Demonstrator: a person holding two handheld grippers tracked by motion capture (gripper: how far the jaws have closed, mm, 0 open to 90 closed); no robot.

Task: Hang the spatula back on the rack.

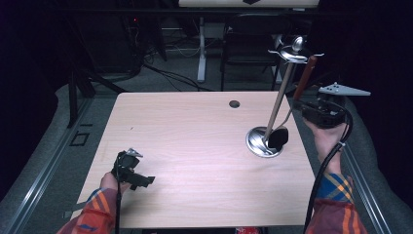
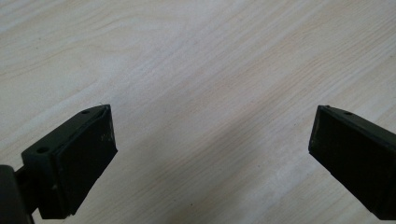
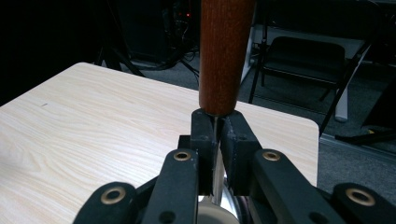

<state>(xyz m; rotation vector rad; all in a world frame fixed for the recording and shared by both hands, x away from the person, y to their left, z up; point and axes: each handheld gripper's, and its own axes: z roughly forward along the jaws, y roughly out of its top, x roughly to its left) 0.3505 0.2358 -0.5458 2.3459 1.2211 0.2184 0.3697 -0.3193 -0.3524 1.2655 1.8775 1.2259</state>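
Dark room, pale wood table [image 1: 195,146]; left hand-held gripper [image 1: 134,170] agape, right hand-held gripper [image 1: 319,111] clamped on wooden-handled utensil [image 1: 304,78].

From my remote seat this reads as a lab or recording studio, not a home. I see one pale wooden table [image 1: 195,146] with a round cable hole [image 1: 234,104] near its 12 o'clock edge, standing on grey carpet [image 1: 160,83] with dark surroundings and light falling only on the tabletop. At 12 o'clock beyond the table stands a black folding chair [image 1: 251,46] beside the white leg of another desk [image 1: 201,48]. Loose cables [image 1: 170,75] trail over the floor at 11 o'clock. Metal floor rails [image 1: 48,165] run along the table at 9 o'clock, and black stand legs [image 1: 80,85] rise at 10 o'clock.
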